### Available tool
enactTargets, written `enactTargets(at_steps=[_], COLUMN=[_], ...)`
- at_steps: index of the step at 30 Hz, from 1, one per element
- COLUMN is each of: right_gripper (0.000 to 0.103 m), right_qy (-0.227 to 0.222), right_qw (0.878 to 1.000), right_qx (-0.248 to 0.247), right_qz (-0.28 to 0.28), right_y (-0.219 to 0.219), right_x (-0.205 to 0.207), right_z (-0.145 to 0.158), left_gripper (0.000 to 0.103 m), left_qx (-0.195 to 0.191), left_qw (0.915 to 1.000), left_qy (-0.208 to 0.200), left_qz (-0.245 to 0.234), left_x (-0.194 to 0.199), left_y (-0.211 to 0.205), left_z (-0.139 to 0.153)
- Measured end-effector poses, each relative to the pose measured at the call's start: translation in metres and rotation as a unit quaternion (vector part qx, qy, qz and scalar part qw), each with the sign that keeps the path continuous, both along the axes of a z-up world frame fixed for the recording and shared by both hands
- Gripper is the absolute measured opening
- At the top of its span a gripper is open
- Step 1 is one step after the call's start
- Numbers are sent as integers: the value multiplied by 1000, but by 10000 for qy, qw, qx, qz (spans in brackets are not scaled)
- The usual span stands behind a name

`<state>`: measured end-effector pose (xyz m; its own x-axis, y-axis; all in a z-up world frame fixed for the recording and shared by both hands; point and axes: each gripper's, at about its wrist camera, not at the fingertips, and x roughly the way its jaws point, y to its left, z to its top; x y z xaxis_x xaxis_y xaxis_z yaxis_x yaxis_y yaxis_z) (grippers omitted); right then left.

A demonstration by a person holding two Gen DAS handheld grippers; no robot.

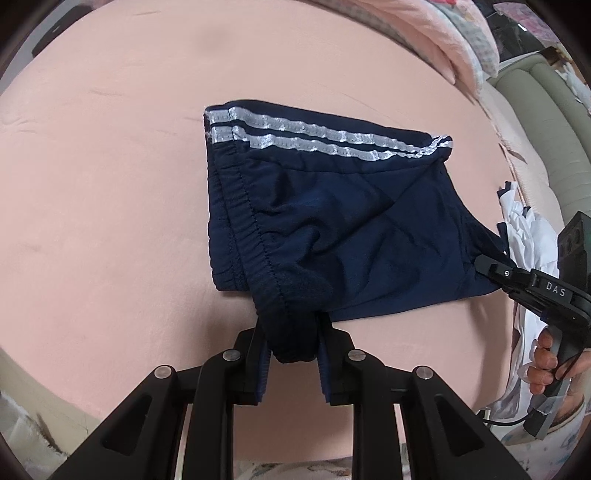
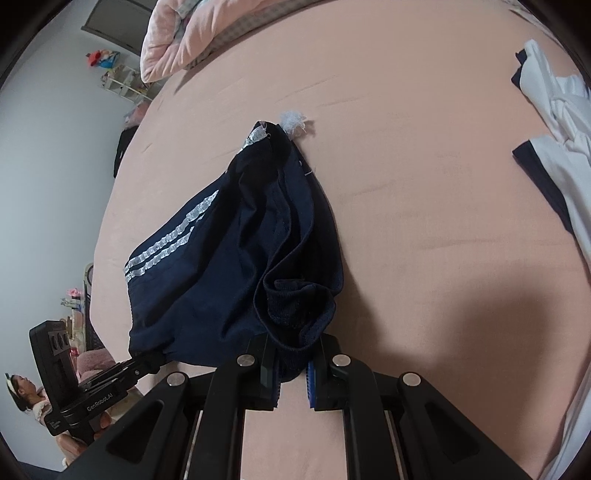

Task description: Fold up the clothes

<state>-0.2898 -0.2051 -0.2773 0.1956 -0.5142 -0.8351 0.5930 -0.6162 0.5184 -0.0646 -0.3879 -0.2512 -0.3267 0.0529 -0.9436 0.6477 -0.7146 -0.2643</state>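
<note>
both tongs (image 1: 291, 356) (image 2: 291, 373) on shorts (image 1: 332, 206) edges

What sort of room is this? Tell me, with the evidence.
Probably a bedroom: the navy shorts lie on a wide pink bedsheet, a rolled pink quilt sits at its far edge, with toy-filled shelves beyond.

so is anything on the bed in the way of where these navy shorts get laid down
Nothing visible is. Both the left gripper and the right gripper already pinch the navy shorts, and the pink sheet around them is bare. The white garment lies off to the side, apart from the shorts.
</note>
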Motion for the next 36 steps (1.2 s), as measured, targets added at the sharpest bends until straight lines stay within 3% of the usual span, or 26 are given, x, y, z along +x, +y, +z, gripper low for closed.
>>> enactTargets(at_steps=[11,18,28,36], right_gripper=[8,8,8,8], right_qy=[161,241,319,319], right_qw=[9997,9995,9988,9980], right_qx=[-96,-167,-347,-528], right_qz=[135,145,149,151], right_y=[-19,-21,-19,-24], right_x=[-1,2,-10,-14], right_z=[13,15,29,44], left_gripper=[19,19,19,19], left_qx=[-106,102,605,544], left_qw=[9997,9996,9965,9956], left_qy=[-220,-180,-4,141], left_qz=[-56,176,582,746], left_x=[-36,-46,-33,-36], left_y=[-23,-41,-64,-76], left_z=[13,17,29,49])
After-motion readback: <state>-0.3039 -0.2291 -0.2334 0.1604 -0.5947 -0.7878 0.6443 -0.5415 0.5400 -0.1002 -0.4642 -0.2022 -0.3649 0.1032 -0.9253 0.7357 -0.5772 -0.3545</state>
